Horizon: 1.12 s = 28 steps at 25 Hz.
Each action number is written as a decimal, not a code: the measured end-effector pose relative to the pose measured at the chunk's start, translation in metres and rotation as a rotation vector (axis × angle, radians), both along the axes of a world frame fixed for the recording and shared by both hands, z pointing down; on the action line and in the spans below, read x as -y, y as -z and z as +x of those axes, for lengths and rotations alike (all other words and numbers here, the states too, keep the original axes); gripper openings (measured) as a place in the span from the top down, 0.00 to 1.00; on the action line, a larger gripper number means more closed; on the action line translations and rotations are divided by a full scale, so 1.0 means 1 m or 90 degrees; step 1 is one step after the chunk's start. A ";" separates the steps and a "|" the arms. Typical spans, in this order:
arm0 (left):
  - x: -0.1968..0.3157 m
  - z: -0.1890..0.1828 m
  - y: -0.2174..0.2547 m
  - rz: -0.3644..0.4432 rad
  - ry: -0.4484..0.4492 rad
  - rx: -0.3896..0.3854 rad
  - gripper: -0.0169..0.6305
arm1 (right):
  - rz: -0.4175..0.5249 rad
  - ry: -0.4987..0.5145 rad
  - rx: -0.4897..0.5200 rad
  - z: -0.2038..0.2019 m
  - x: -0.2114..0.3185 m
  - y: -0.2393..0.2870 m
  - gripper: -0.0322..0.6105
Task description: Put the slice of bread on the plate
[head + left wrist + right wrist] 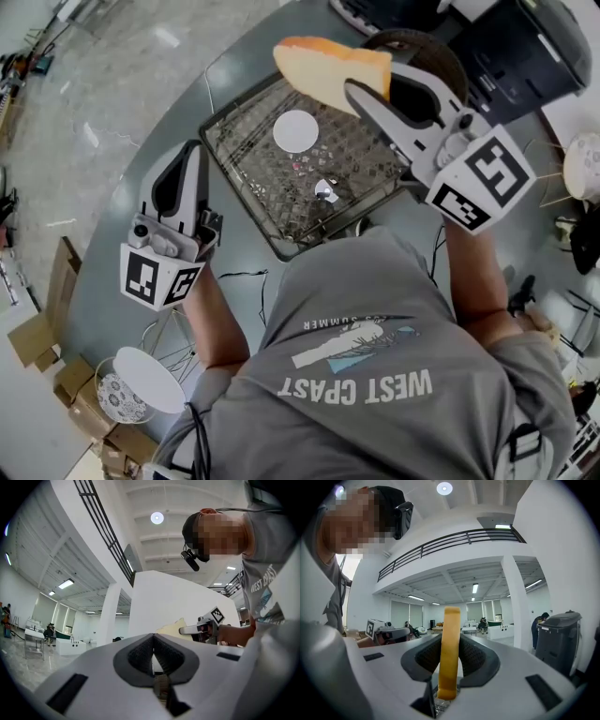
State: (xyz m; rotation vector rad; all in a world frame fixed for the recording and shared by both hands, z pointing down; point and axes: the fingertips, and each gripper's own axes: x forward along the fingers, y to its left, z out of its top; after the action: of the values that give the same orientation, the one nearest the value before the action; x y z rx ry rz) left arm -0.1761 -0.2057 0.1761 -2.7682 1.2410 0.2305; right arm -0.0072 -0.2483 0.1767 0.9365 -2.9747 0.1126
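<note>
The head view is looking steeply down past the person onto the table. Each gripper view is riding close behind its own jaws, facing level: the left one is catching the right gripper, the right one the left gripper.

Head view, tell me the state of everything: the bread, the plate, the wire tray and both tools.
Slice of bread: held in the air, pinched on edge, not yet on the plate.
Plate: empty, lying flat on the wire tray.
Wire tray: resting on the table, carrying the plate.
Right tool: shut on the slice of bread.
Left tool: shut, nothing in it.
</note>
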 end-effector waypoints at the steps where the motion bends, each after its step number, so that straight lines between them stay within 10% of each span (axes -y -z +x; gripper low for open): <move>1: 0.001 -0.003 -0.001 0.001 -0.006 -0.002 0.96 | 0.000 -0.005 -0.003 -0.004 0.000 0.000 0.81; 28: 0.007 -0.047 -0.030 -0.036 0.051 -0.024 0.96 | -0.050 0.036 -0.034 -0.054 0.048 -0.069 0.81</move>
State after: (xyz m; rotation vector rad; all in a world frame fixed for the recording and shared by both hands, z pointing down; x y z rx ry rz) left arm -0.2226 -0.2124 0.2064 -2.7650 1.3852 0.2452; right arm -0.0615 -0.2959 0.2459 0.8324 -2.9219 0.1988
